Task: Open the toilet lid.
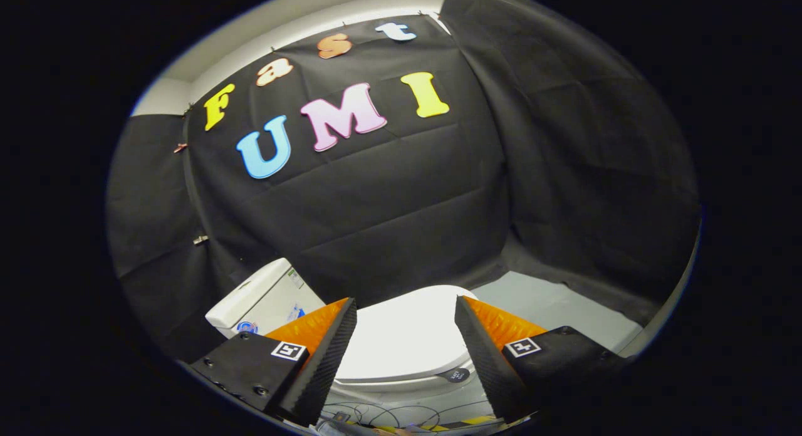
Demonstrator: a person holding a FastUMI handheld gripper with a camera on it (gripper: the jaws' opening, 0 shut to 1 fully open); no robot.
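A white toilet stands ahead of me, its lid lying flat and shut over the seat. The white tank rises behind the lid, off to the left of my left finger. My gripper is open, its two black ribbed fingers with orange backs spread wide. The lid shows in the gap between them, a little way beyond the tips. Nothing is held between the fingers. A small dark round tag sits at the lid's near edge by the right finger.
Black cloth hangs as the booth's wall behind the toilet and along the right side. A grey floor strip lies to the right of the lid. Thin cables trail on the floor below the toilet's front.
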